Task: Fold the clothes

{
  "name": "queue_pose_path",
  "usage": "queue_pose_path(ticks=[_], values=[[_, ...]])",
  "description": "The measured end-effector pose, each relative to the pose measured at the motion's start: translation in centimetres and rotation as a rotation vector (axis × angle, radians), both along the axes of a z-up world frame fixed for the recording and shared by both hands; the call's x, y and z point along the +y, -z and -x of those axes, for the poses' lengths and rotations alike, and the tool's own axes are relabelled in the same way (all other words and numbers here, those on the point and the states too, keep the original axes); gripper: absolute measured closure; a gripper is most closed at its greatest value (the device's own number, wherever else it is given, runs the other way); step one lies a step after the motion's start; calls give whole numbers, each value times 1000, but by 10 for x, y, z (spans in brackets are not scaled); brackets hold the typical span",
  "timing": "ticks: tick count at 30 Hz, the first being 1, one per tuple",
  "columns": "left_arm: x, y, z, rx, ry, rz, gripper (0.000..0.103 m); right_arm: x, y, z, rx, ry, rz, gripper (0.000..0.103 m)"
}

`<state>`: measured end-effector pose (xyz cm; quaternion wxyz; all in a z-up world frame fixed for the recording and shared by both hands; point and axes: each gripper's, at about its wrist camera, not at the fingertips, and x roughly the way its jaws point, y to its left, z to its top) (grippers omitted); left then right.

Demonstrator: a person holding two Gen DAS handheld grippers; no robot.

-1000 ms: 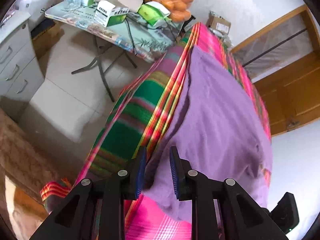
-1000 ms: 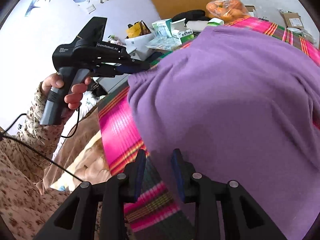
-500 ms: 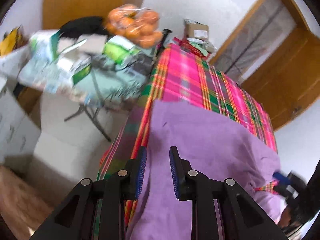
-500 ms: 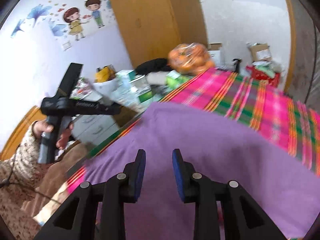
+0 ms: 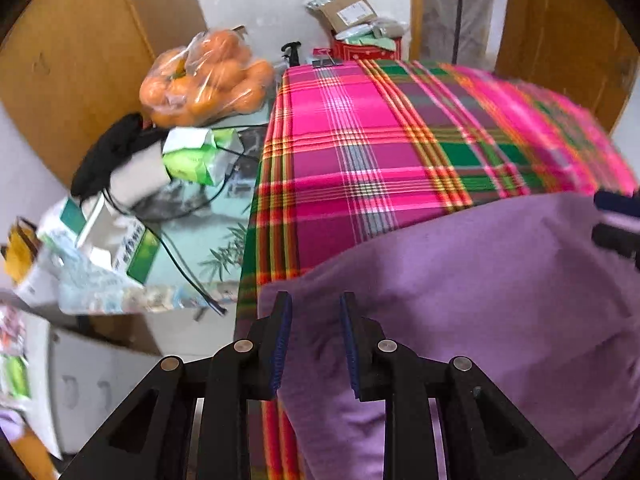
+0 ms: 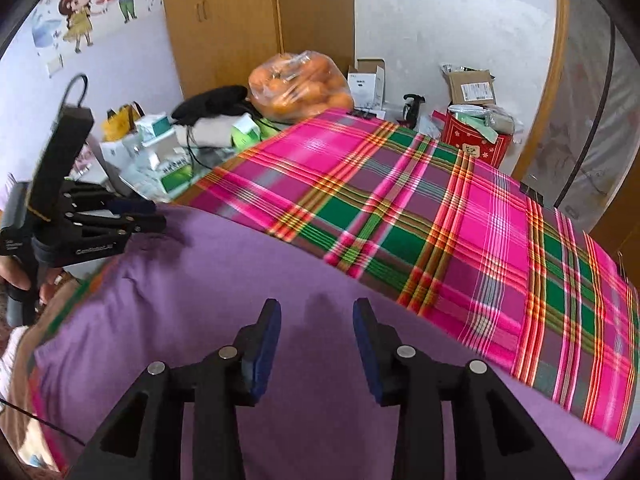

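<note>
A: What sits nearest the cameras?

B: The left gripper (image 5: 314,312) hangs over the near left corner of a purple garment (image 5: 480,280). Its jaws stand apart with only cloth behind them; nothing is pinched between the blue pads (image 5: 280,340). The right gripper (image 6: 316,320) is spread wider, also empty, above the same garment (image 6: 240,300).

A: And where does the garment lie?

B: Spread flat over the near part of a table covered by a pink and green plaid cloth (image 6: 440,220). Its far edge runs across the cloth, and its left edge reaches the table's side. In the right wrist view the left gripper (image 6: 148,216) shows at the left, its tips at the garment's corner, held by a hand (image 6: 16,276) low at the frame edge.

A: What lies beyond?

B: The bare plaid stretches away from the garment. Beside the table's left side, a smaller table (image 5: 200,248) holds green and white boxes (image 5: 136,248), a black cable (image 5: 176,256), and farther back a clear bag of oranges (image 6: 300,84). Past the far end stand a red box (image 6: 472,140), a cardboard parcel (image 6: 472,88), and a wooden wardrobe (image 6: 248,20).
</note>
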<state>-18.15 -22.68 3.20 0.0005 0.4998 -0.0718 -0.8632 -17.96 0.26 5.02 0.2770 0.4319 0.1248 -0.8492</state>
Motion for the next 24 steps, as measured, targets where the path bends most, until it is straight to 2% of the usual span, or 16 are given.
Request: queue_pose_path(ticks=[2,6,12,15,19,24], values=[[4,6,7,-9,14,33,77,-3,9,9,-1,-3,-25,64],[3,11,16,-5,8,47,77,-5,25,25,-13,-13,-47,62],[1,17,26,4,8,62,71,-5,41,42,-35,-5,-53,62],[-1,17,26,7,45,44,71,-6,49,45,-49,-24,-48,60],[-15,17,31,1,69,-59,67,-8,51,47,-42,-43,-31,57],[-12,19,30,25,99,-77,65,-7,53,44,-24,-44,-14,56]])
